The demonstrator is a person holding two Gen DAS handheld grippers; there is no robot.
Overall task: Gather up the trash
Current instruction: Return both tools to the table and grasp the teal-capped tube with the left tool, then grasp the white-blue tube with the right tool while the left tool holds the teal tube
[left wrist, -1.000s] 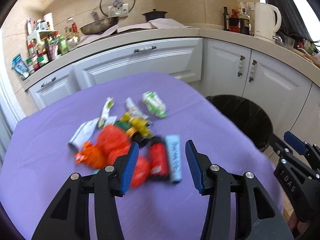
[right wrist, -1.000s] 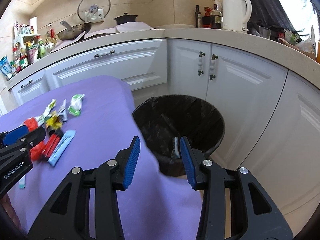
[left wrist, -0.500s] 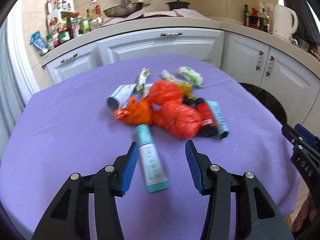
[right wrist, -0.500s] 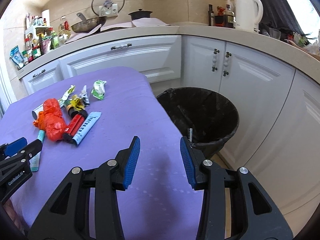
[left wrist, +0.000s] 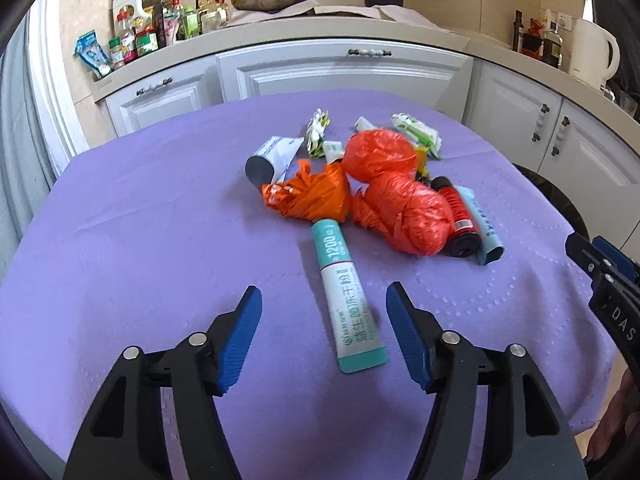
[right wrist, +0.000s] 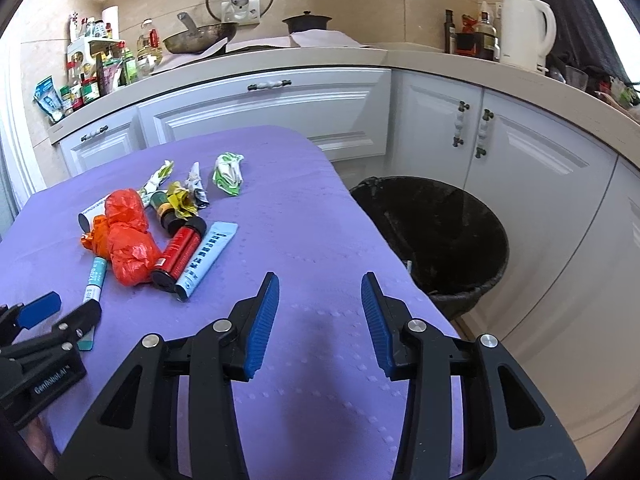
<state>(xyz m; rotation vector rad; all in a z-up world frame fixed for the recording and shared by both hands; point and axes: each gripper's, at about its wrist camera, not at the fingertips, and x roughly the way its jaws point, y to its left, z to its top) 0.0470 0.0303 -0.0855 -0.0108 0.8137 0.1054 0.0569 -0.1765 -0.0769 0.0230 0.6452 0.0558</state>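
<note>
Your left gripper (left wrist: 324, 312) straddles the teal tube (left wrist: 346, 294), nearest piece of the trash pile (left wrist: 360, 188); jaws opening, pads clear, ready to take it. Right gripper (right wrist: 318, 312) hangs released, empty, between the pile and the black bin (right wrist: 440, 236), likely waiting.

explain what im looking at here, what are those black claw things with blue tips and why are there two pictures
There is no robot here: a person holds one hand-held gripper in each hand, with a wide-angle camera on each looking along its two blue-padded fingers. One picture comes from the left gripper, one from the right gripper. On the purple tablecloth lies trash: a teal and white tube, crumpled orange bags, a red bottle, a light blue tube and some wrappers. A black bin stands beside the table. Nothing is held: the left gripper's jaws are opening on either side of the teal tube without touching it, and the right gripper is open and empty.
</note>
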